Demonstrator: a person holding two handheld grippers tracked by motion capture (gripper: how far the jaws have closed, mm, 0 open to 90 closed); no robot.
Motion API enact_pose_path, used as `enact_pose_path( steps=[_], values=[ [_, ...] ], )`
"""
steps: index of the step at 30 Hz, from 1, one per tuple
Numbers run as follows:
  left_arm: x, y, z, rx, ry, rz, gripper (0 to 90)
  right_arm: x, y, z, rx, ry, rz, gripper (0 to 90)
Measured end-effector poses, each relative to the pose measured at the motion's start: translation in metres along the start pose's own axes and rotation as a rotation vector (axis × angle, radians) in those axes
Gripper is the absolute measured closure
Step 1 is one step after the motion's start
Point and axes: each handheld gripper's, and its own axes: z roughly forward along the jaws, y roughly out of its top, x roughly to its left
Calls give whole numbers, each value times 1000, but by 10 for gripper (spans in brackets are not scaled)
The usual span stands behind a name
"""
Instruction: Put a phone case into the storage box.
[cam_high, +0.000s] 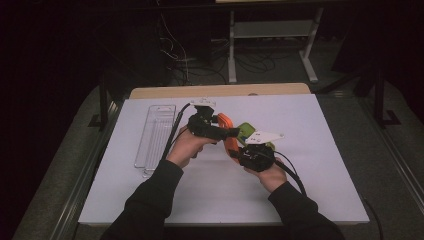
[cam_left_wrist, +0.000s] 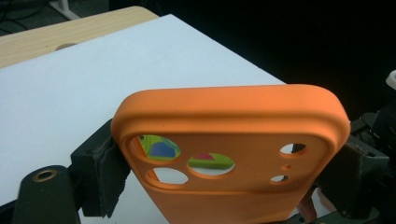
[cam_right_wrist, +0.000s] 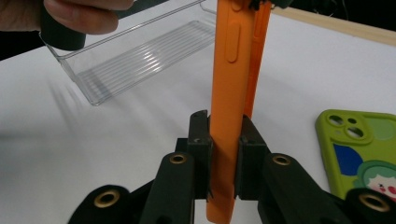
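Orange phone case (cam_high: 229, 136) held above white table (cam_high: 150, 200), both grippers clamped on it: left gripper (cam_left_wrist: 224, 154) across its sides, right gripper (cam_right_wrist: 223, 154) on its edge. Green phone case (cam_right_wrist: 362, 149) flat on table nearby; clear tray (cam_high: 156, 132) left.

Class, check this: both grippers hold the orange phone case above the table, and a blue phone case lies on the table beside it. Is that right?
Not quite. The case on the table is green, not blue, as the right gripper view shows. Otherwise correct: the left gripper and right gripper both hold the orange case.
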Motion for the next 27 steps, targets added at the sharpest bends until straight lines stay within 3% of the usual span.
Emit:
enact_pose_path(
  steps=[3, 7, 10, 12, 23, 27],
  values=[
    [-1, 0, -1, 9, 25, 16, 146, 1, 0, 1, 33, 13, 4, 529],
    [3, 2, -8, 16, 55, 33, 146, 0, -1, -2, 77, 12, -16, 384],
    [6, 4, -15, 19, 71, 45, 146, -4, -2, -7, 94, -2, -29, 318],
    [8, 4, -20, 14, 84, 30, 145, -7, -5, -10, 115, -8, -41, 273],
    [15, 11, -49, 7, 144, 33, 145, -18, -38, -32, 166, -45, -62, 0],
    [17, 15, -58, 0, 165, 37, 145, -23, -47, -38, 191, -54, -45, 0]
  ],
)
